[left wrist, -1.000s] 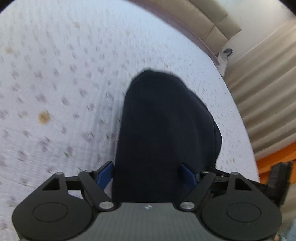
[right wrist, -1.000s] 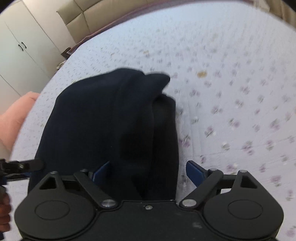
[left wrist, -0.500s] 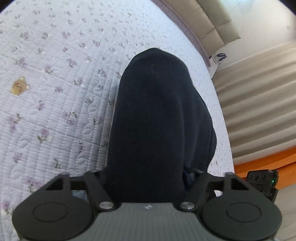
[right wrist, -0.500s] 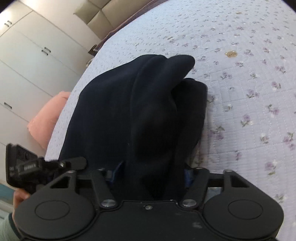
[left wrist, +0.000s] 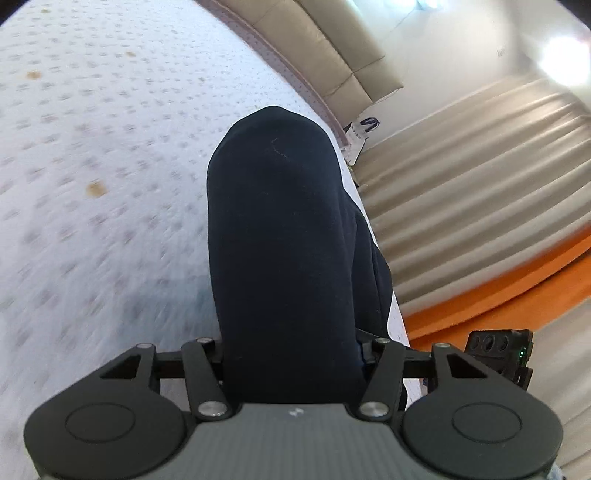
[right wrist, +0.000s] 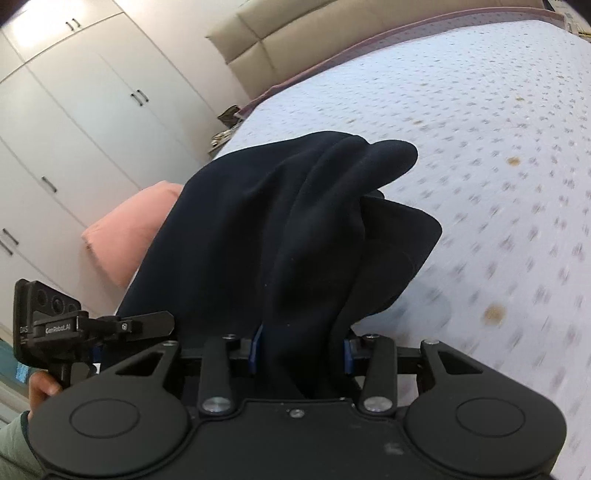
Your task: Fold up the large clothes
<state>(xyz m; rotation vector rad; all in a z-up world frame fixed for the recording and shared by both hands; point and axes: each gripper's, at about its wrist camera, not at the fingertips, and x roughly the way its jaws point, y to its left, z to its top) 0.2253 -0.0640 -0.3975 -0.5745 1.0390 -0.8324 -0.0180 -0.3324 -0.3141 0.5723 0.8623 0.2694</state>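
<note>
A dark navy garment (left wrist: pixel 277 221) hangs bunched over the floral bed cover (left wrist: pixel 92 184). In the left wrist view it runs down between the jaws of my left gripper (left wrist: pixel 291 354). The jaws are closing on the thick fold, and the cloth hides the pads. In the right wrist view the same garment (right wrist: pixel 258 229) is raised off the bed cover (right wrist: pixel 498 147). My right gripper (right wrist: pixel 301 350) is closing too, its blue pads (right wrist: pixel 255 350) pressed against both sides of the cloth. The left gripper (right wrist: pixel 92 325) shows at the left edge, at the garment's other side.
A pink pillow (right wrist: pixel 129 229) lies at the bed's left edge, with white wardrobe doors (right wrist: pixel 74 129) behind it. A beige padded headboard (right wrist: pixel 295 33) runs along the far end. Beige curtains (left wrist: pixel 480 184) and an orange band (left wrist: pixel 517 284) lie past the bed's right edge.
Both grippers' jaws have closed in on the garment, hiding the blue pads on the left. Both have risen with the cloth, and the views now take in more of the room.
</note>
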